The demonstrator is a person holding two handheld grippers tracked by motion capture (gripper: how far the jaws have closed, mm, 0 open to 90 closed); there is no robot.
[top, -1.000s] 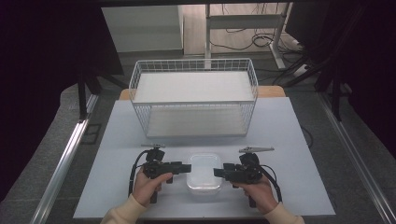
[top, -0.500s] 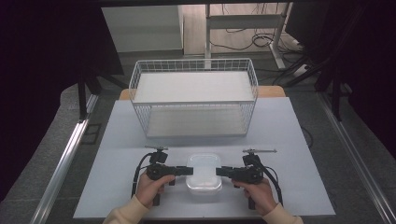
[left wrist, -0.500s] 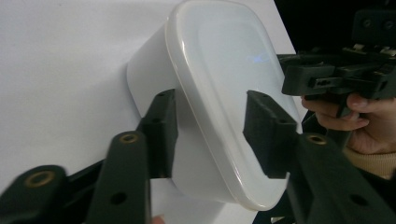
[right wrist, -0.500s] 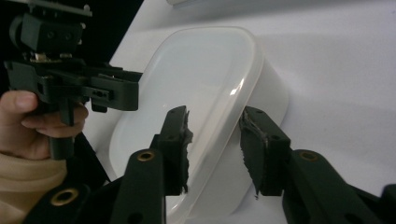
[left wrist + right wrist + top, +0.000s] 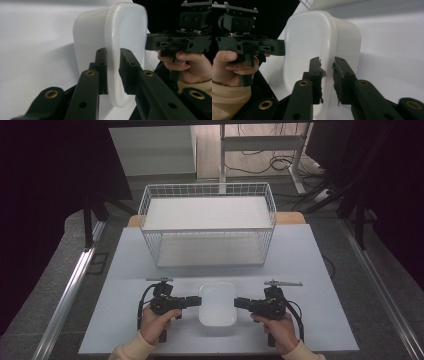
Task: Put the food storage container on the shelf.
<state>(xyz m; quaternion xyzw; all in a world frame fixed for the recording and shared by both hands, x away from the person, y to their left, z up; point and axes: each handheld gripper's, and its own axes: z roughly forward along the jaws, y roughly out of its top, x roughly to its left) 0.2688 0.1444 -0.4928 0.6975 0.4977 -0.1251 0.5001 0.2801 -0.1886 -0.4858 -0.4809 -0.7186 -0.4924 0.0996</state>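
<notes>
Since the earlier frame both grippers have closed in on the white tub (image 5: 217,303): the left gripper (image 5: 196,301) now pinches the tub's left rim and the right gripper (image 5: 239,303) its right rim, jaws just closed with the wall between them. The tub sits on the table (image 5: 310,270), near its front edge, in front of the wire basket (image 5: 207,225). The basket stands well behind the tub, with bare tabletop between them.
</notes>
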